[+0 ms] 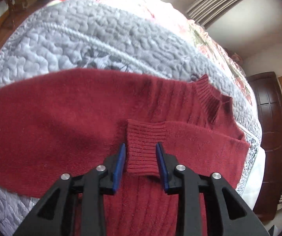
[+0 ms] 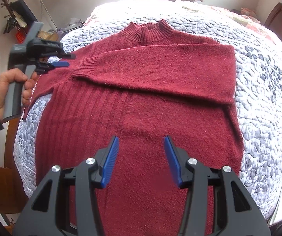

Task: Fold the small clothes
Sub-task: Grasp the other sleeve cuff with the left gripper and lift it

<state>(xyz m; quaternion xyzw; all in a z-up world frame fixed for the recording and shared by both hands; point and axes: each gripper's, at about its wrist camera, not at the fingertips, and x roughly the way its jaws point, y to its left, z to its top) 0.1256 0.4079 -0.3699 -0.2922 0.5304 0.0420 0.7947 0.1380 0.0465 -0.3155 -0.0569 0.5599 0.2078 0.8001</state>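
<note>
On the bed, left wrist view: the red sweater (image 1: 62,114) lay flat on a grey quilted bedspread (image 1: 93,37).
Left tool (image 1: 140,147): blue pads spread apart on either side of the ribbed sleeve cuff (image 1: 143,143), at 6 o'clock; whether they touched the knit I could not tell.
Collar (image 1: 209,96): toward 3 o'clock.
Right wrist view, sweater (image 2: 141,118): spread front-up, collar (image 2: 146,31) at 12 o'clock, one sleeve (image 2: 160,72) folded across the chest with its cuff (image 2: 86,66) at 9 o'clock.
Right tool (image 2: 141,137): wide open above the lower body, holding nothing.
Left tool (image 2: 64,60): at 9 o'clock just beside the cuff, held by a hand (image 2: 7,92).
</note>
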